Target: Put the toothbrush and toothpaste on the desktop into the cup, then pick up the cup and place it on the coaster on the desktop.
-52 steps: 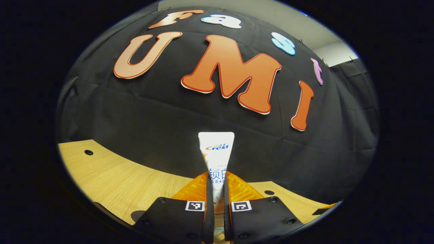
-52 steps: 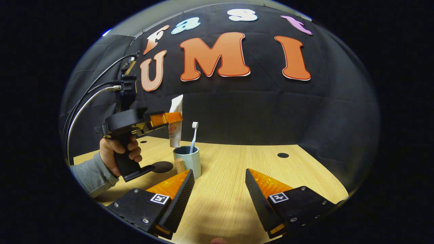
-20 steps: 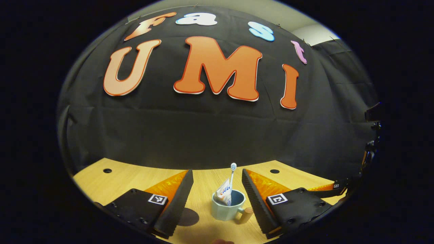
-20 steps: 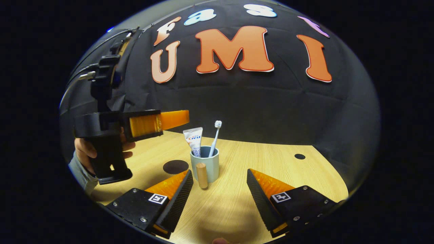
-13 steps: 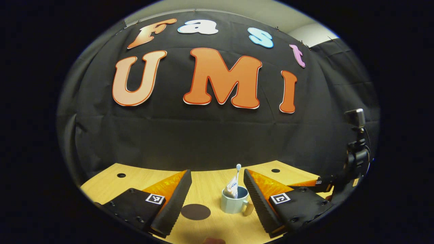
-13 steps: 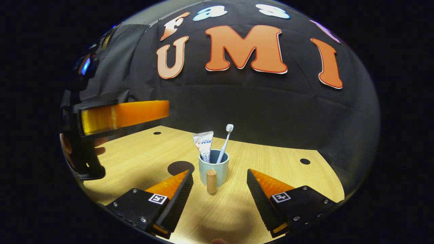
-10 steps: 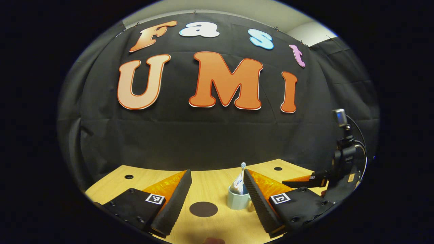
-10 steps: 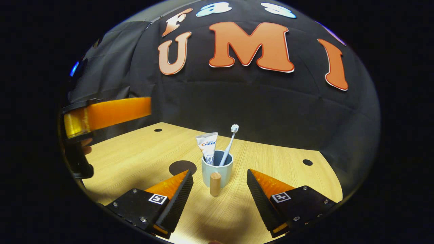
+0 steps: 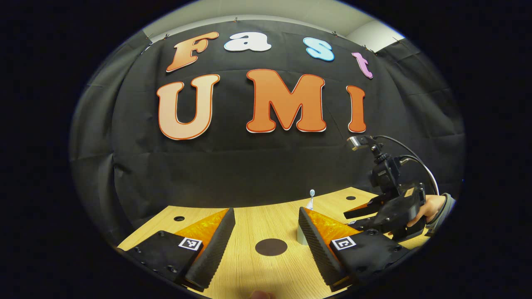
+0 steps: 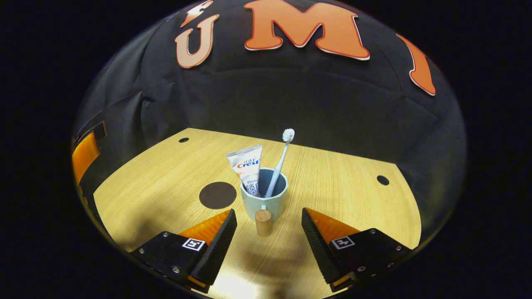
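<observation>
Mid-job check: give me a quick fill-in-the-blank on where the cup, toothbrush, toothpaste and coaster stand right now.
1. The toothbrush and toothpaste stand inside the ____.
2. The cup rests on the desktop, beside the coaster, not ____ it.
3. The right gripper is ____, with the cup's wooden handle between its fingers.

Missing words: cup; on; open

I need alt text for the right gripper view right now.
The right gripper, open, faces a cup holding toothpaste and a toothbrush. The cup stands on the desktop, beside a dark round coaster.
</observation>
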A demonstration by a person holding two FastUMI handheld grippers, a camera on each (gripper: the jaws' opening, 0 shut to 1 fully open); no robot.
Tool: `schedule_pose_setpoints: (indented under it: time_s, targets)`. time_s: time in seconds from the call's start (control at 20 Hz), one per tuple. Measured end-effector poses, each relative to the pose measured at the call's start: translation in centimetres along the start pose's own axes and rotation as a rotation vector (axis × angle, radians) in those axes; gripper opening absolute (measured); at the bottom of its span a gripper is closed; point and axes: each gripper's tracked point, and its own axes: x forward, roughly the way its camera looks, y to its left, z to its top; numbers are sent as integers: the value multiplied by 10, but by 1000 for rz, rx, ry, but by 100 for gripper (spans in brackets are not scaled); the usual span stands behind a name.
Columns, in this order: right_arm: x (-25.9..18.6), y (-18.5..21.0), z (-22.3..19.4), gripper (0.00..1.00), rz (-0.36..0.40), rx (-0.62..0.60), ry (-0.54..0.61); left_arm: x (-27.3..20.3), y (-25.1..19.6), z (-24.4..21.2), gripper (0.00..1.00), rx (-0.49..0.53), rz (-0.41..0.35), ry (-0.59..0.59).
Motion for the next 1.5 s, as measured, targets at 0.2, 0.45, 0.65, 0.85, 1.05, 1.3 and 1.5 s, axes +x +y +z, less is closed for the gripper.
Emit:
schedule_pose_setpoints:
  time_s: [0.2,0.45,0.65,0.85,1.05,1.3,1.5]
  targets:
    - [14,-3,-11,93,5,102,91,-13,8,-11,98,-2,8,7]
    - [35,-2,-23,88,-3,148,135,-20,18,-26,97,-31,20,34]
    - [52,-1,-34,83,-15,164,158,-24,30,-41,97,-62,42,65]
    - [56,0,-32,79,-13,147,147,-28,40,-50,98,-71,63,95]
    - [61,6,-30,69,-2,141,154,-37,41,-55,98,-71,68,111]
    - [68,11,-46,55,4,145,209,-47,44,-65,98,-83,74,133]
    - [69,16,-46,41,1,116,198,-55,45,-72,98,-95,81,160]
